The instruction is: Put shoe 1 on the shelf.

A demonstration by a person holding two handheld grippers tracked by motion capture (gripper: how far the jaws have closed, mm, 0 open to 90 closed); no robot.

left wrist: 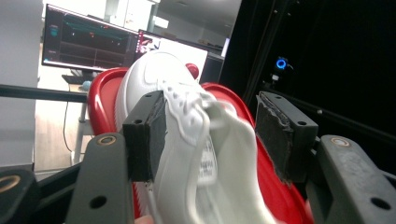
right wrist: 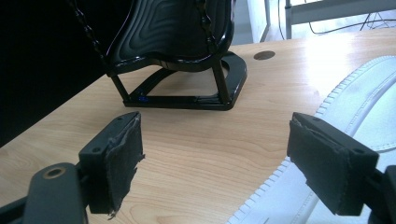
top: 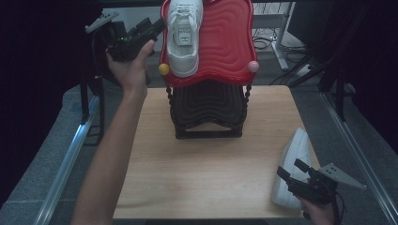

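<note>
White sneaker (top: pixel 292 166) number one lies on its side at the near right corner of the wooden table (top: pixel 206 168), sole outward, just beside the right gripper (top: pixel 293 172). That gripper's jaws stand wide and grasp nothing; in the right gripper view the ribbed sole (right wrist: pixel 345 116) sits by its right pad, a placement that looks ready for a pickup. Farther back stands the two-tier shoe rack (top: pixel 209 112): a black lower shelf (right wrist: pixel 173 32), bare, and a red upper shelf (top: pixel 225 42). The second white sneaker (top: pixel 184 37) rests there at the left, toe toward the person. The left gripper (top: pixel 157 26) is beside it, jaws apart around the shoe's collar (left wrist: pixel 205 140); its right pad (left wrist: pixel 273 135) stands clear, so the shoe looks released. Count: two sneakers, two shelves, two grippers.
</note>
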